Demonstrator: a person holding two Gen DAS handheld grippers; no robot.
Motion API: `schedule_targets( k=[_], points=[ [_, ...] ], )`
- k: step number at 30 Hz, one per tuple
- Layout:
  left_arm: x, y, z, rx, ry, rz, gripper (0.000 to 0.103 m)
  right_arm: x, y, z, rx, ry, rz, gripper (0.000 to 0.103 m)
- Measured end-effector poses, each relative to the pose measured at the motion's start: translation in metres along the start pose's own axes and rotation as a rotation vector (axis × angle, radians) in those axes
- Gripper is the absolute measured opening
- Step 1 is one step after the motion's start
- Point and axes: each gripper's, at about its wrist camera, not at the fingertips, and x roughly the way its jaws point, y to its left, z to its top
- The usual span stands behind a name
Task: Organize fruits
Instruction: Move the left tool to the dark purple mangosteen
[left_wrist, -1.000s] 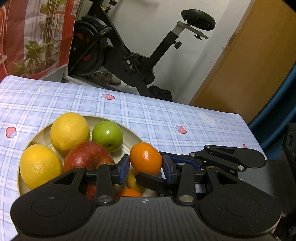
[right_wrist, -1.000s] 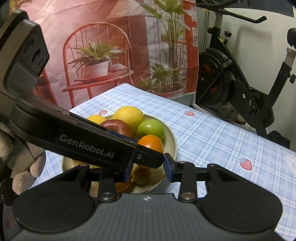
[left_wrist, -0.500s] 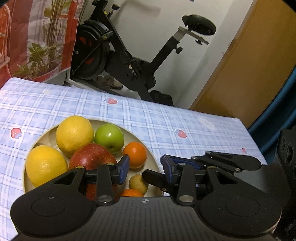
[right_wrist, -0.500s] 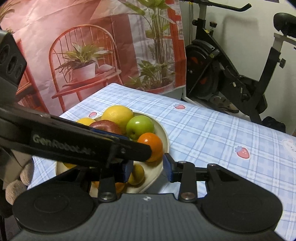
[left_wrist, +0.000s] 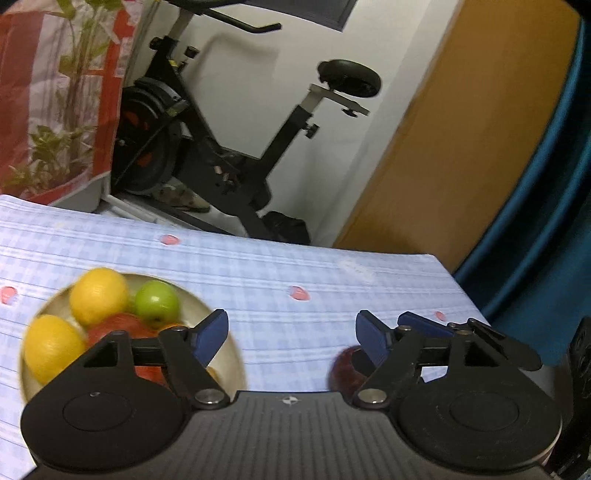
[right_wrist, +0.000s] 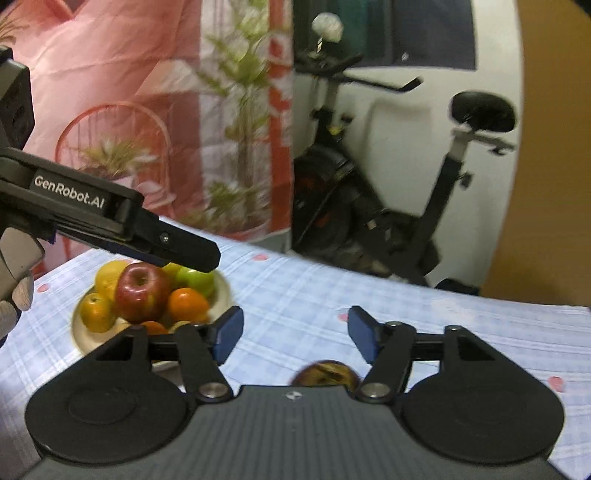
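Both the left gripper and right gripper had just spread apart, empty; the fruit plate sat to their left.

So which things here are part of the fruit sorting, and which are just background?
Part of the job:
- plate with lemons, green apple, red apple, oranges
- dark red fruit lying alone on the tablecloth
- left gripper and right gripper, both open, nothing between them

Just background:
- exercise bike
- plant backdrop
- wooden door
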Motion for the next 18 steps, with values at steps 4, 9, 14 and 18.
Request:
schedule_targets(
  k=[4,9,14,18],
  points=[
    [0.014,-0.012,-0.008,0.013,0.038,-0.019,0.079,0.000,-0.008,-0.015,0.028,0.005,-0.028,0.075],
    [0.030,-0.025,-0.020,0.044,0.080,-0.034,0.078,0.009,-0.015,-0.035,0.082,0.029,-0.035,0.075],
    [0.042,-0.035,-0.032,0.059,0.107,-0.041,0.078,0.015,-0.010,-0.045,0.093,0.031,-0.077,0.073],
    [0.053,-0.042,-0.037,0.078,0.121,-0.049,0.078,0.017,-0.010,-0.046,0.093,0.034,-0.060,0.073]
  ],
)
